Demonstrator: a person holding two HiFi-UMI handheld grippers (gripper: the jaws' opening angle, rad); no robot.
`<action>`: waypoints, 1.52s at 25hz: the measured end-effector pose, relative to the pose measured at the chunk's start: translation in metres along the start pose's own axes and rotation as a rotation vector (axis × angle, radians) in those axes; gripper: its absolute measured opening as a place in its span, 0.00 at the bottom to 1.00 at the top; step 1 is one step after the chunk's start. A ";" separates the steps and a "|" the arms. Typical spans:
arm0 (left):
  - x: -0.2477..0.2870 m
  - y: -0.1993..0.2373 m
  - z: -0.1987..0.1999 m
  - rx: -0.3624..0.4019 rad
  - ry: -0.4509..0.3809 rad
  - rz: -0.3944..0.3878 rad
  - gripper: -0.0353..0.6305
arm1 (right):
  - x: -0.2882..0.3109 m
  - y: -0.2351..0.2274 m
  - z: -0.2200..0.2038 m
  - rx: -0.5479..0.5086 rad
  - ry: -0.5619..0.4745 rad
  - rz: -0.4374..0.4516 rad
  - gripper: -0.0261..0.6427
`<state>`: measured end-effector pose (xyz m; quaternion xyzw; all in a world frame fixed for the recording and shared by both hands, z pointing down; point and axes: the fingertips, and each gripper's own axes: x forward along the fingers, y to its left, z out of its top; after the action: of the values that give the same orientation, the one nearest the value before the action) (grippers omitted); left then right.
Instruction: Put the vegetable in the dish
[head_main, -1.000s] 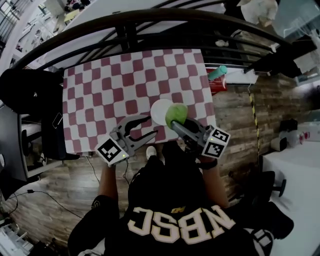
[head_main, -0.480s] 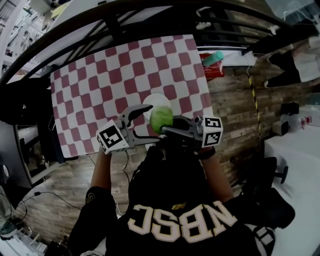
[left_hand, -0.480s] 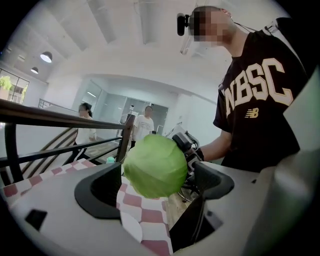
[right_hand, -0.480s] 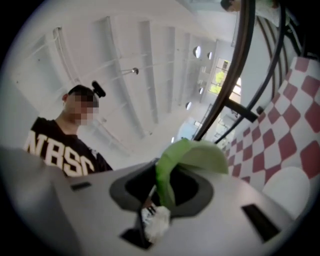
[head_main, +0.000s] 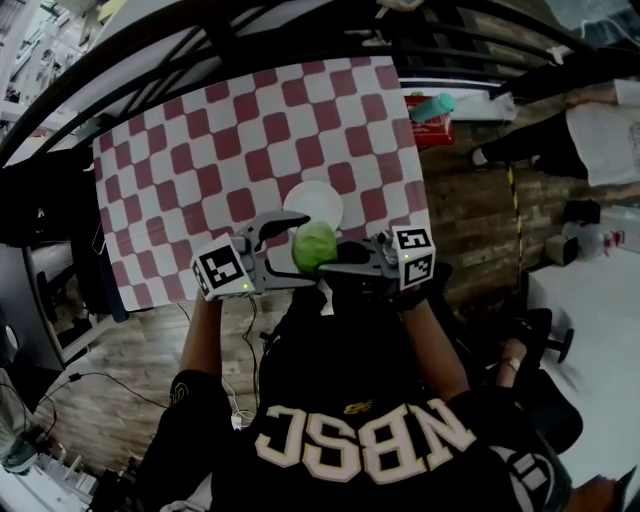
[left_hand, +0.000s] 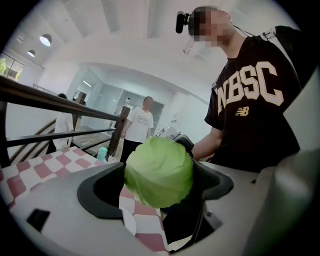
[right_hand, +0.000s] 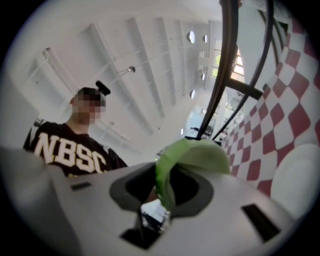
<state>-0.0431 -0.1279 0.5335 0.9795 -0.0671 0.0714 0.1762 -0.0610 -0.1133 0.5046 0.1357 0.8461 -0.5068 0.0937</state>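
Note:
A round green cabbage (head_main: 315, 247) hangs above the near edge of the red-and-white checked table (head_main: 200, 150), just short of the white dish (head_main: 313, 203). My right gripper (head_main: 330, 262) comes in from the right and is shut on the cabbage (right_hand: 192, 152). From the left, my left gripper (head_main: 298, 250) stands open, its jaws wide on either side of the cabbage (left_hand: 159, 172) without pressing it. The dish holds nothing.
A teal bottle (head_main: 432, 105) on a red box sits on the floor beyond the table's right edge. A dark curved railing (head_main: 150, 55) runs behind the table. A person in white (head_main: 600, 130) stands at the upper right; two others (left_hand: 141, 122) stand far off.
The right gripper has carried the cabbage left and toward me, off the dish's edge. The left gripper has opened wider and now brackets the cabbage.

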 end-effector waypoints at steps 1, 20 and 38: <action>0.000 0.004 -0.005 -0.016 0.012 0.011 0.73 | -0.001 -0.006 0.000 0.013 -0.009 -0.005 0.19; 0.020 0.099 -0.138 -0.173 0.408 0.280 0.71 | -0.086 -0.162 -0.027 0.112 0.067 -0.553 0.35; 0.049 0.134 -0.208 -0.140 0.838 0.435 0.71 | -0.140 -0.180 -0.001 -0.241 0.132 -0.983 0.35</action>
<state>-0.0398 -0.1839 0.7796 0.8153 -0.1983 0.4908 0.2346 0.0128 -0.2124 0.6967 -0.2586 0.8665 -0.3802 -0.1944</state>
